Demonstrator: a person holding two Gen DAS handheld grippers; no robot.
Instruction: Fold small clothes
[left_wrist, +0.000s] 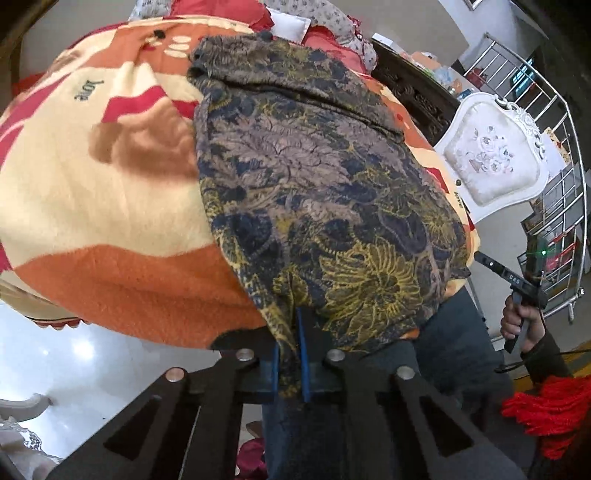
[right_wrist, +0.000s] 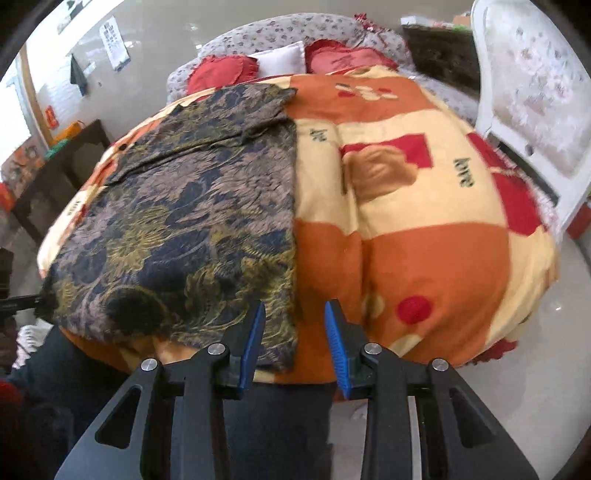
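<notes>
A: Room first, L to R?

B: Right wrist cam: dark wooden side table (right_wrist: 62, 166) at far L, then the bed w/ an orange-cream-red blanket (right_wrist: 424, 236), red pillows (right_wrist: 221, 74) at the head, white padded chair (right_wrist: 535, 110) at the R edge. Pale glossy floor (right_wrist: 535, 369) below.

A: And the garment?

B: Dark floral top (right_wrist: 184, 221), navy/gold/mauve, lies flat on the L half of the blanket in that cam. Its straight side edge runs toward the camera and its near hem drapes over the bed's front edge.

A: Tools?

B: Left gripper (left_wrist: 290, 354) is low at the bed edge, blue pads pinched tight on the hem of the top, cloth bunched betw. them. Right gripper (right_wrist: 295, 343) hovers just off the near R corner of the top, blue pads spread wide, nothing betw. them. Left cam also catches that tool from the side at far R, a hand (left_wrist: 517, 321) wrapped round its handle.

A: Anything unclear?

B: Neckline end is rumpled; can't tell the sleeves apart. Person's dark trousers (left_wrist: 454, 343) are cut off by the frame. Chair is motion-blurred in the right cam.
</notes>
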